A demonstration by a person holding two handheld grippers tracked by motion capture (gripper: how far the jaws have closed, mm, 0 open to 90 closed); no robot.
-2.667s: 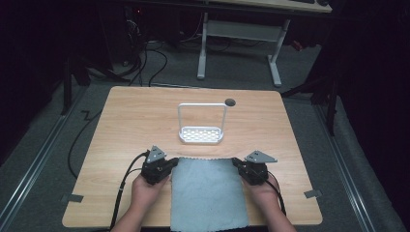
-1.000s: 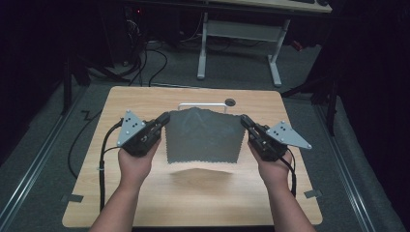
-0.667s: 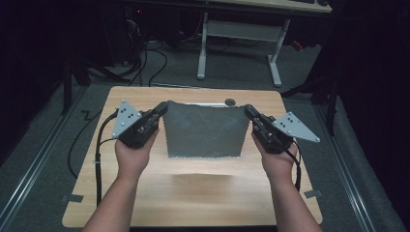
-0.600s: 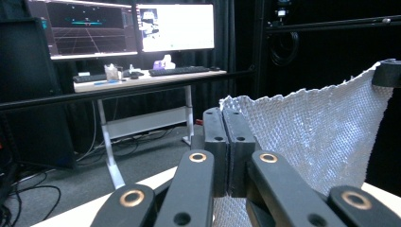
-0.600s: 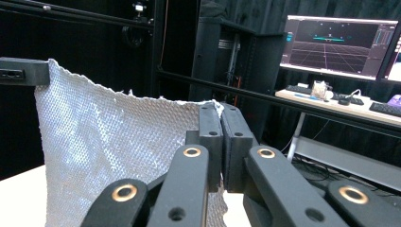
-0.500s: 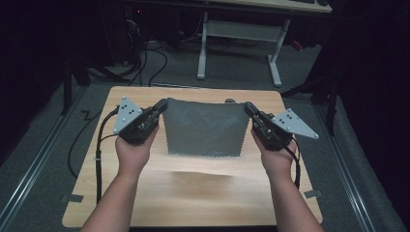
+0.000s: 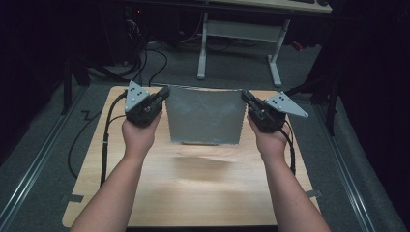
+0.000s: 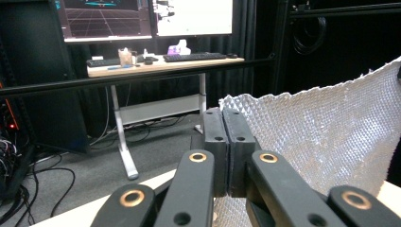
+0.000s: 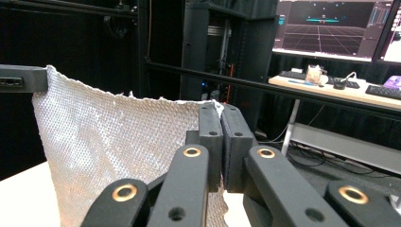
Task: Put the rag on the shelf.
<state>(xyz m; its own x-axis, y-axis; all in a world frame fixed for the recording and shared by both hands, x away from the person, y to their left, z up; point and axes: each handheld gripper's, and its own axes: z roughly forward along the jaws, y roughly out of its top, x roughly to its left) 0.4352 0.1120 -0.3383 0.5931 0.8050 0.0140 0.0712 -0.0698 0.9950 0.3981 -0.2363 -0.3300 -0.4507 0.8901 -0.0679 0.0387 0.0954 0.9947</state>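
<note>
A grey waffle-textured cloth (image 7: 203,116) hangs stretched in the air over the far half of the table, its lower edge just above the wood. My left gripper (image 7: 163,94) is shut on its upper left corner and my right gripper (image 7: 245,97) is shut on its upper right corner. In the left gripper view the closed jaws pinch the cloth corner (image 8: 228,137), and the cloth (image 8: 326,132) spreads away to the right. In the right gripper view the closed jaws hold the other corner (image 9: 221,135), with the cloth (image 9: 118,142) spreading left.
The wooden table (image 7: 193,193) carries the cloth's shadow in its middle. Black cables (image 7: 104,145) trail from the left gripper over the table's left side. A white-legged desk (image 7: 237,34) stands beyond the table, with monitors (image 8: 142,19) and a keyboard (image 8: 196,57) on it.
The cloth lay flat at the table's near edge; both grippers have lifted it by its corners and carried it up and away. It now covers the white rack.
</note>
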